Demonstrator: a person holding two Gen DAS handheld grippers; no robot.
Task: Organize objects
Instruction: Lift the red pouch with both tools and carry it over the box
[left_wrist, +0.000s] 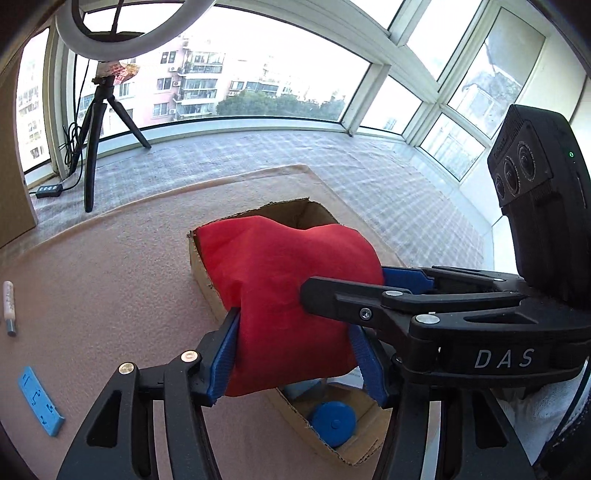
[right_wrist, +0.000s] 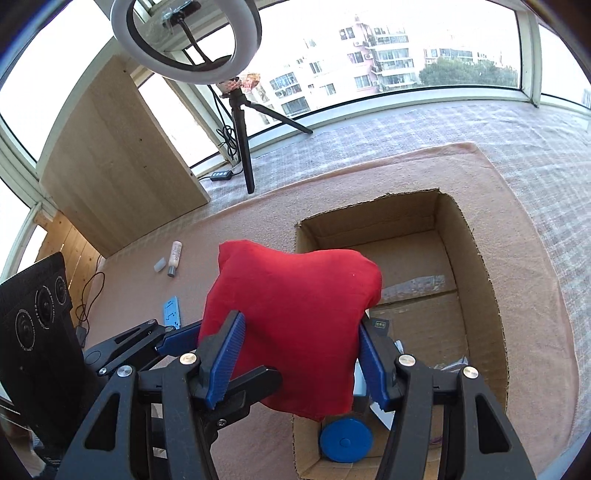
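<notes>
A red cloth bundle (left_wrist: 291, 295) hangs between both grippers above the near end of an open cardboard box (left_wrist: 314, 214). My left gripper (left_wrist: 295, 354) is shut on the red cloth, blue pads pressing its sides. My right gripper (right_wrist: 301, 354) is shut on the same red cloth (right_wrist: 295, 317) from the other side; its fingers (left_wrist: 354, 299) cross the left wrist view. The box (right_wrist: 480, 266) holds a blue round disc (right_wrist: 345, 439) and small items at its near end. The left gripper's fingers (right_wrist: 177, 339) show at the left of the right wrist view.
A pink mat (right_wrist: 535, 295) lies under the box. On it to the left lie a blue flat piece (left_wrist: 38, 402), a small bottle (right_wrist: 174, 258) and a white cap (right_wrist: 159, 265). A ring light tripod (right_wrist: 243, 147) and a wooden board (right_wrist: 122, 166) stand at the back.
</notes>
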